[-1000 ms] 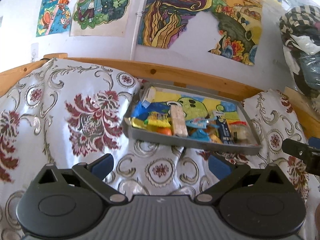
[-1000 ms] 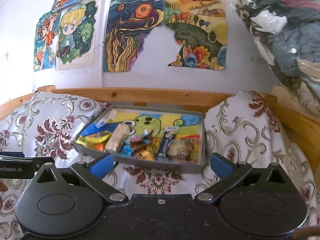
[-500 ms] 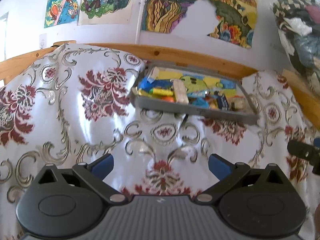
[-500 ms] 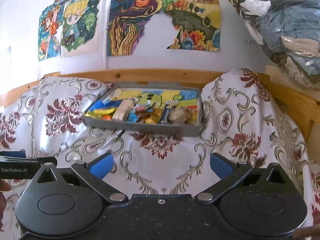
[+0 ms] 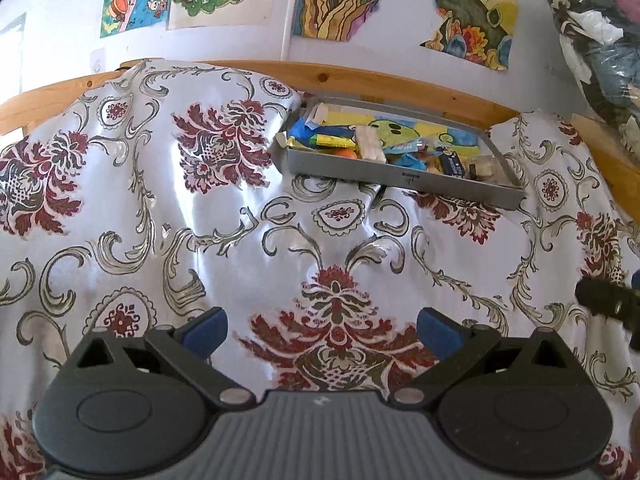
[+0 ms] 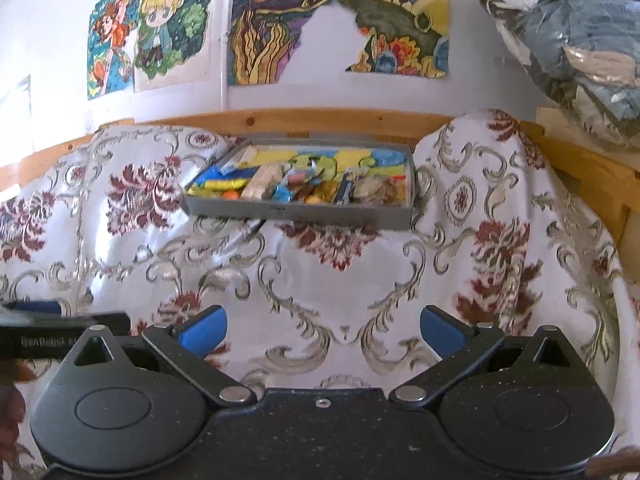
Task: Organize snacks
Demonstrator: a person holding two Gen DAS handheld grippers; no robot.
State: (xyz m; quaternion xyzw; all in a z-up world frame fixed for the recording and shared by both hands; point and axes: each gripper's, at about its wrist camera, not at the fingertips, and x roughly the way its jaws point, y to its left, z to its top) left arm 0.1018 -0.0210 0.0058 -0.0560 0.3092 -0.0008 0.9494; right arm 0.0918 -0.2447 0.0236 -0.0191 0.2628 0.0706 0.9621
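A grey tray (image 5: 400,178) (image 6: 304,213) full of wrapped snacks rests on a flowered cloth near the wooden rail. Inside lie a blue packet (image 5: 304,130), a yellow bar (image 5: 332,142), a pale long bar (image 5: 370,146) (image 6: 262,184) and several small sweets. My left gripper (image 5: 322,326) is open, low and well back from the tray, with nothing between its blue pads. My right gripper (image 6: 322,326) is likewise open and empty, facing the tray from a distance. The right gripper's black body (image 5: 608,302) shows at the left view's right edge.
A silvery cloth with dark red flowers (image 5: 224,152) (image 6: 496,248) covers the surface, bulging on both sides of the tray. A wooden rail (image 6: 320,120) runs behind it. Colourful drawings (image 6: 280,20) hang on the white wall. Bagged clothes (image 6: 580,40) pile up at the right.
Both grippers have pulled back from the tray, which now looks smaller and farther off. Both stay open and empty.
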